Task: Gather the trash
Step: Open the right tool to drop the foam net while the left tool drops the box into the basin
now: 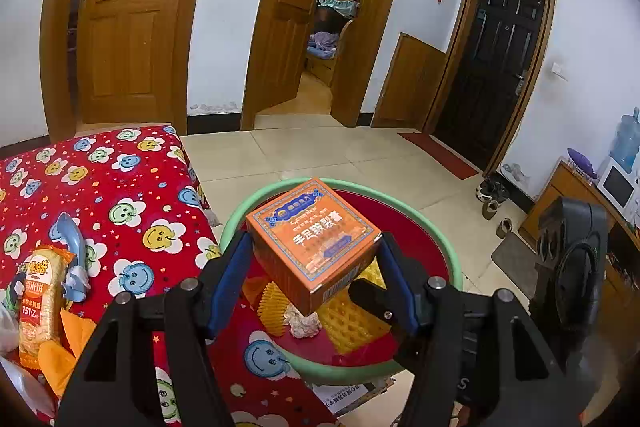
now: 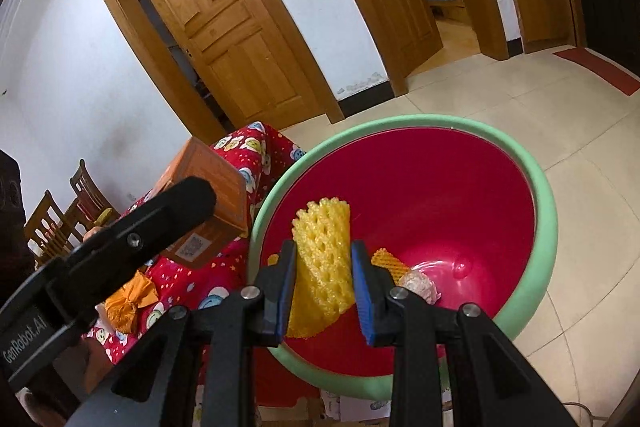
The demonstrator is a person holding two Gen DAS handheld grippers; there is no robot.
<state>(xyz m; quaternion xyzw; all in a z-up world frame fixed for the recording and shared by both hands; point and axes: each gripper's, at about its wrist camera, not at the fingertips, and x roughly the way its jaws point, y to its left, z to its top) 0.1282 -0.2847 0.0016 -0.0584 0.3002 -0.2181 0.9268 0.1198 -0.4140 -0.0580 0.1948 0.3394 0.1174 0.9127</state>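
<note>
My left gripper (image 1: 316,259) is shut on an orange cardboard box (image 1: 312,243) and holds it above the near rim of a red basin with a green rim (image 1: 436,227). The box also shows in the right wrist view (image 2: 208,195), beside the left gripper's black finger. My right gripper (image 2: 323,275) is shut on a yellow foam fruit net (image 2: 320,255) over the basin (image 2: 548,211). In the basin lie another yellow net (image 1: 352,323), an orange net (image 2: 388,261) and a crumpled tissue (image 2: 420,285).
A table with a red smiley-print cloth (image 1: 100,187) stands left of the basin. On it lie a rice-cracker packet (image 1: 40,291), a blue plastic item (image 1: 72,251) and an orange wrapper (image 2: 128,301). Tiled floor, wooden doors and a cabinet lie beyond.
</note>
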